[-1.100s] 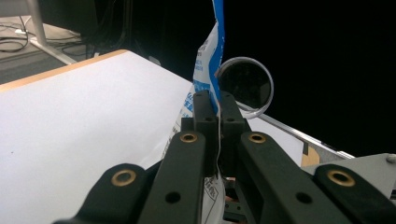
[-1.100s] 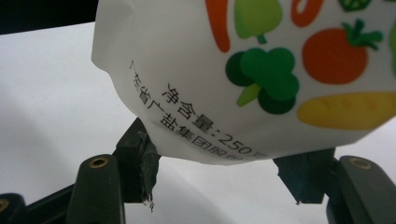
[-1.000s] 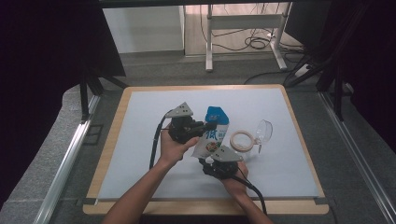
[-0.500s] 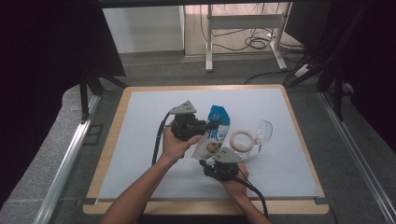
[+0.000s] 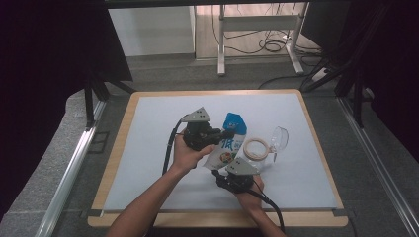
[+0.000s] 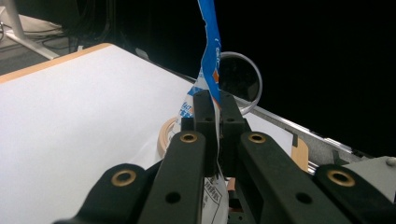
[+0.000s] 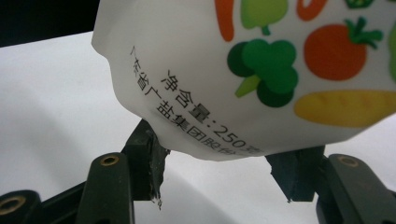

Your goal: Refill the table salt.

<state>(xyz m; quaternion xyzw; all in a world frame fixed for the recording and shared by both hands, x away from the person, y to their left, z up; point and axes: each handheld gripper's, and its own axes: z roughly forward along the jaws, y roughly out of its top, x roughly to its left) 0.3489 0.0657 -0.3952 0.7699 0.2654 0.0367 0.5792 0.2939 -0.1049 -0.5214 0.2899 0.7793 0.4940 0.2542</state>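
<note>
**Pouch pinched above the counter**

The left tool (image 6: pixel 215 100) is clenched on the thin edge of the blue-and-white pouch (image 5: pixel 228 145), lifted over the white counter (image 5: pixel 148 128). The right tool (image 7: pixel 219 163) stands released, its jaws spread either side of the pouch's bottom. A tape ring (image 5: pixel 257 148) and clear bowl (image 5: pixel 279 138) lie beside.

Lab, black curtains (image 5: pixel 59 44), floor cables (image 5: pixel 269 44), rig table (image 5: pixel 148 106)
</note>
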